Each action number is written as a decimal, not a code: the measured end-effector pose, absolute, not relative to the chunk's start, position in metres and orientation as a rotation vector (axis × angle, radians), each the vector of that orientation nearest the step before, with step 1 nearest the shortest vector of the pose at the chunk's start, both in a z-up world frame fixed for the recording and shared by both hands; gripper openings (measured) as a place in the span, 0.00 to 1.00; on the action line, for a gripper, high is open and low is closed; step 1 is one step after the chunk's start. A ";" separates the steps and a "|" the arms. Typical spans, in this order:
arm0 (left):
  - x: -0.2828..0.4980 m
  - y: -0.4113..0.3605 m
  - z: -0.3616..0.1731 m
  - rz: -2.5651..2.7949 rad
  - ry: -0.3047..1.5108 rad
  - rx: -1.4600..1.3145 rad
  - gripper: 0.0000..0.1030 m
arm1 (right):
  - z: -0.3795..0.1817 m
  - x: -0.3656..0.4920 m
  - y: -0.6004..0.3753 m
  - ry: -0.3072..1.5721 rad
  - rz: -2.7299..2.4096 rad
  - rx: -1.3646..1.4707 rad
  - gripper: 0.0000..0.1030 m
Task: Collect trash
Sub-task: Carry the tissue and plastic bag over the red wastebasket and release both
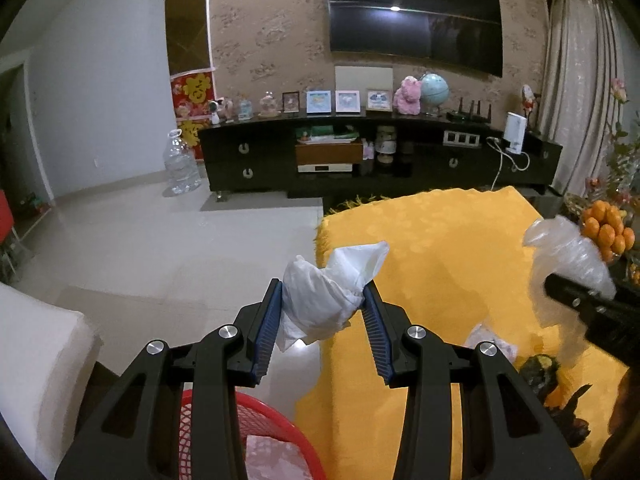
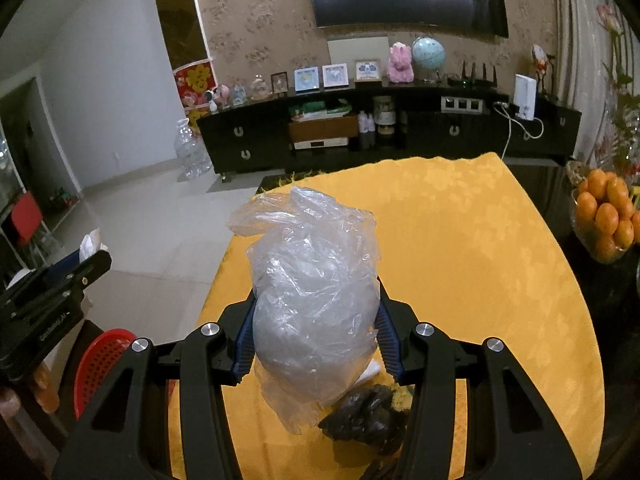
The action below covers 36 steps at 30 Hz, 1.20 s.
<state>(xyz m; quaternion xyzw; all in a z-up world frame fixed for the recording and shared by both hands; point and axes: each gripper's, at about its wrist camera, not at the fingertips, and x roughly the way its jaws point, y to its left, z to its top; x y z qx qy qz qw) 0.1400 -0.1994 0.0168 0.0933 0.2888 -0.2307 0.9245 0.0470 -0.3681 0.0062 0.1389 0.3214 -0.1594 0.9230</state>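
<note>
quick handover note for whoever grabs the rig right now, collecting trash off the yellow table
Left gripper: jaws shut on a crumpled white tissue wad, held past the table's left edge, above the red basket.
Right gripper: jaws shut on a crumpled clear plastic bag, held over the yellow tablecloth.
Done: something pale already lies in the basket.
Left: drop both pieces in the basket, then pick up the dark scrap and the small clear wrapper still on the table.

A table under a yellow cloth [image 2: 460, 240] carries a crumpled black bag [image 2: 368, 420] and a bowl of oranges [image 2: 606, 212]; a red basket [image 1: 276, 420] stands beside it.
</note>
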 end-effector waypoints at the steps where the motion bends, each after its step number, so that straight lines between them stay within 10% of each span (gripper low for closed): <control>1: 0.138 -0.199 0.018 -0.472 0.593 0.191 0.37 | 0.005 0.047 -0.368 0.662 -0.327 0.286 0.47; 36: 0.126 -0.051 -0.010 -0.270 0.693 0.202 0.38 | -0.006 0.078 -0.250 0.717 -0.051 0.194 0.47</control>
